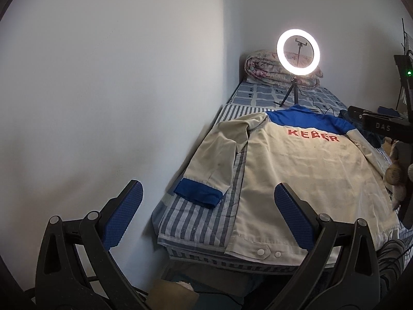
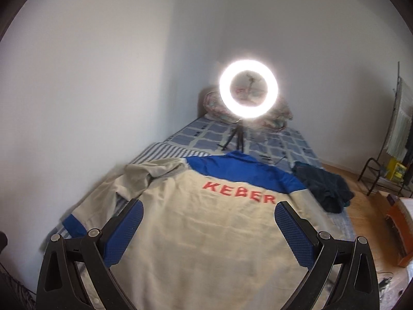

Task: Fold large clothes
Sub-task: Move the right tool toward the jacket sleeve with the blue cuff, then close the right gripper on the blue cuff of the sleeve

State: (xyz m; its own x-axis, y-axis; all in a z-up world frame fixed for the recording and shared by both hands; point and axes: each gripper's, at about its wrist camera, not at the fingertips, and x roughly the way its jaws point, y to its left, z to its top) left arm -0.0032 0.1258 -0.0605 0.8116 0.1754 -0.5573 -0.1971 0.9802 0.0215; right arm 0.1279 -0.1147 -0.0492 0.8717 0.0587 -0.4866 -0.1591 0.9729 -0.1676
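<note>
Face-down on the bed (image 1: 196,222), collar toward its far end, the jacket (image 1: 304,170) runs lengthwise ahead of both tongs, left gripper (image 1: 209,214) gaping empty off the sleeve-side edge, right gripper (image 2: 209,226) likewise spread above the hem.

the jacket (image 2: 206,232) lies flat, back up, on the near end of the bed (image 1: 196,222). one sleeve (image 1: 219,160) lies at its left, toward the wall. behind the collar stands the ring light (image 1: 298,50) on its tripod. behind that lies a rolled quilt (image 1: 260,68). right of the collar lies what appears to be a bundled garment (image 2: 327,186).
</note>
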